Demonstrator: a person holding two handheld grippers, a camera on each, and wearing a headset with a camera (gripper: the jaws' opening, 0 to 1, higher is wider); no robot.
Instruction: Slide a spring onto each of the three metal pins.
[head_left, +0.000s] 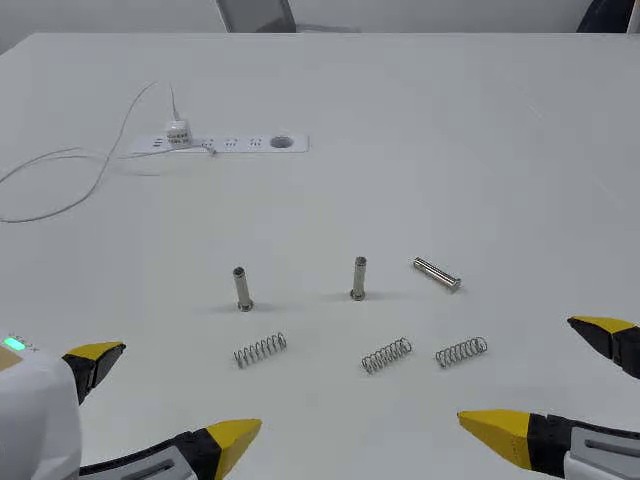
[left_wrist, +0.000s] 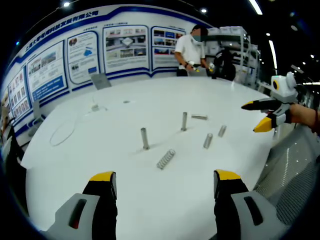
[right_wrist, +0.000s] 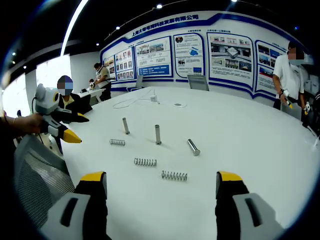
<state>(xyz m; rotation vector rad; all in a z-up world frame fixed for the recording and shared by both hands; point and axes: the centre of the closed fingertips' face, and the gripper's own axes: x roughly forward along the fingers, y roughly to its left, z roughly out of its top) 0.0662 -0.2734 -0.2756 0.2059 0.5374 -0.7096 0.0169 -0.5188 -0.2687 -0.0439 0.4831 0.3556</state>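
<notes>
Logged three pins on the white table (head_left: 470, 150): left pin (head_left: 241, 288) and middle pin (head_left: 359, 278) standing upright, right pin (head_left: 437, 273) lying flat just right of the middle one. Counted three springs in a loose row on the near side of the pins: left spring (head_left: 260, 350), middle spring (head_left: 387, 355), right spring (head_left: 462, 351), all lying free, apart from every pin.

Found no spring on any pin. Judged task at zero of three, with all three threadings left. Expect to need the lying pin stood up or held before loading.

Recorded left gripper (head_left: 165, 395) at near left, jaws spread wide, holding nothing, well short of the left spring. Recorded right gripper (head_left: 545, 375) at near right, likewise spread and empty, near the right spring but not touching.

Cannot tell the upright pins' footing from here: seated in holes or merely resting on flanged ends, probably the latter. Noted power strip (head_left: 220, 144) and cable (head_left: 70, 151) at far left, well apart from the work.
</notes>
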